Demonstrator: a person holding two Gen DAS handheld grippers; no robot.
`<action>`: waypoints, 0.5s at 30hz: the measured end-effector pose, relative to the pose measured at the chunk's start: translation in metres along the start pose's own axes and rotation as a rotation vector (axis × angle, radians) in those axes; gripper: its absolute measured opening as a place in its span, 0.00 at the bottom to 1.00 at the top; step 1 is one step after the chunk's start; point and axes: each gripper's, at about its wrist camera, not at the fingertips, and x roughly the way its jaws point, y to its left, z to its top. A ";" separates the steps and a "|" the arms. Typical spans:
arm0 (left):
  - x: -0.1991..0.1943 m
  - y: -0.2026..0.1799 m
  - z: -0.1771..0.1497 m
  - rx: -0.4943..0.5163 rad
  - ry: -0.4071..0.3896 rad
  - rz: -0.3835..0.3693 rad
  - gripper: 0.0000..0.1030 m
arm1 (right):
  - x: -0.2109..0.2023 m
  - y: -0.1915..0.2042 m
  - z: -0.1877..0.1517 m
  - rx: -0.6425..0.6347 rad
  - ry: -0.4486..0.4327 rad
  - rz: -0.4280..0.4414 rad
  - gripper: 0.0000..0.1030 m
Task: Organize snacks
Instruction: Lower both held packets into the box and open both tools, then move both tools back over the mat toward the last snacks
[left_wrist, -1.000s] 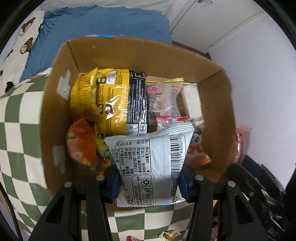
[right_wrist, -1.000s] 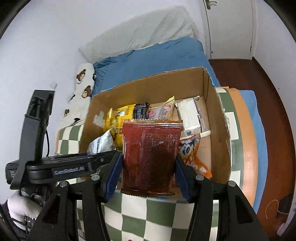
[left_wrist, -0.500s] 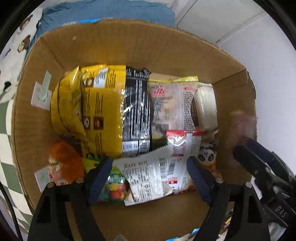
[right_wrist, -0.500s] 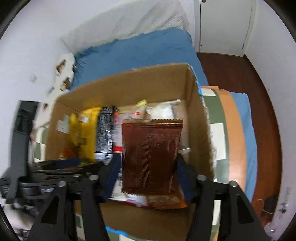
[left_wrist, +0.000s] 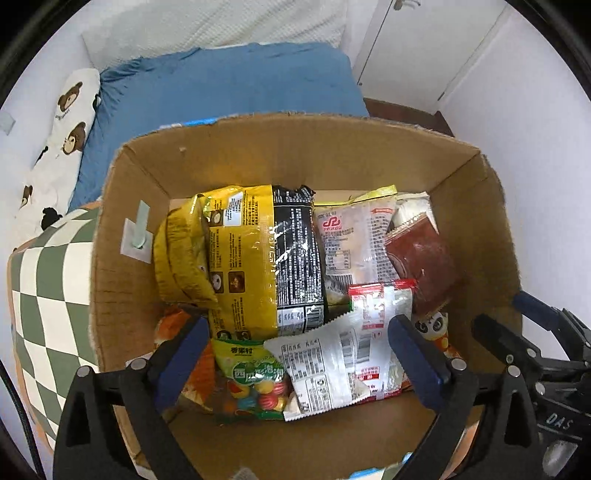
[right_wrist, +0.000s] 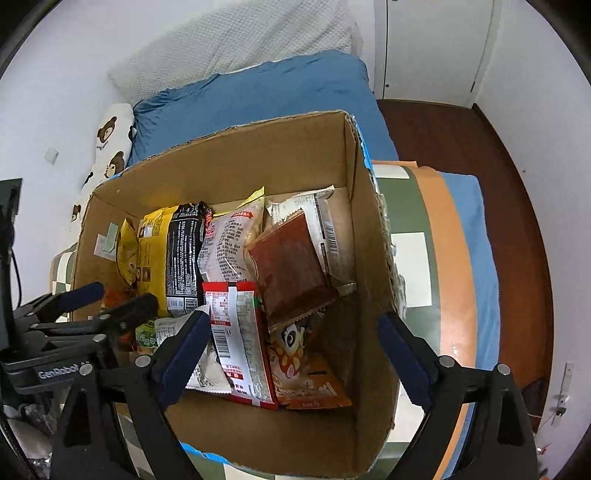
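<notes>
Nearing completion: snacks are being stacked in the cardboard box (right_wrist: 280, 155), dark red packet (right_wrist: 291, 266) lying far right and white barcode packet (left_wrist: 321, 365) near centre, while left gripper (left_wrist: 295, 354) and right gripper (right_wrist: 291, 350) are being held wide open, empty, above it.

Left gripper (left_wrist: 299, 354): black frame of angled struts, two blue pads (left_wrist: 417, 360) on the fingers, round silver screws at the joints. Seen from the right wrist view, its black body carries white lettering "GenRobot" and a thin black cable runs beside it.

Right gripper (right_wrist: 291, 354): same build, black struts, blue pads (right_wrist: 404, 360), silver screws on each finger arm. Seen from the left wrist view, its black body bears white letters "DAS".
</notes>
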 end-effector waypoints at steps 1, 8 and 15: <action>-0.002 -0.002 -0.002 0.004 -0.010 0.004 0.97 | -0.003 0.001 -0.002 0.001 -0.008 -0.003 0.92; -0.048 0.001 -0.032 0.015 -0.161 0.079 0.97 | -0.034 0.009 -0.023 -0.033 -0.090 -0.032 0.92; -0.089 0.008 -0.069 -0.016 -0.276 0.103 0.97 | -0.070 0.018 -0.048 -0.052 -0.173 -0.049 0.92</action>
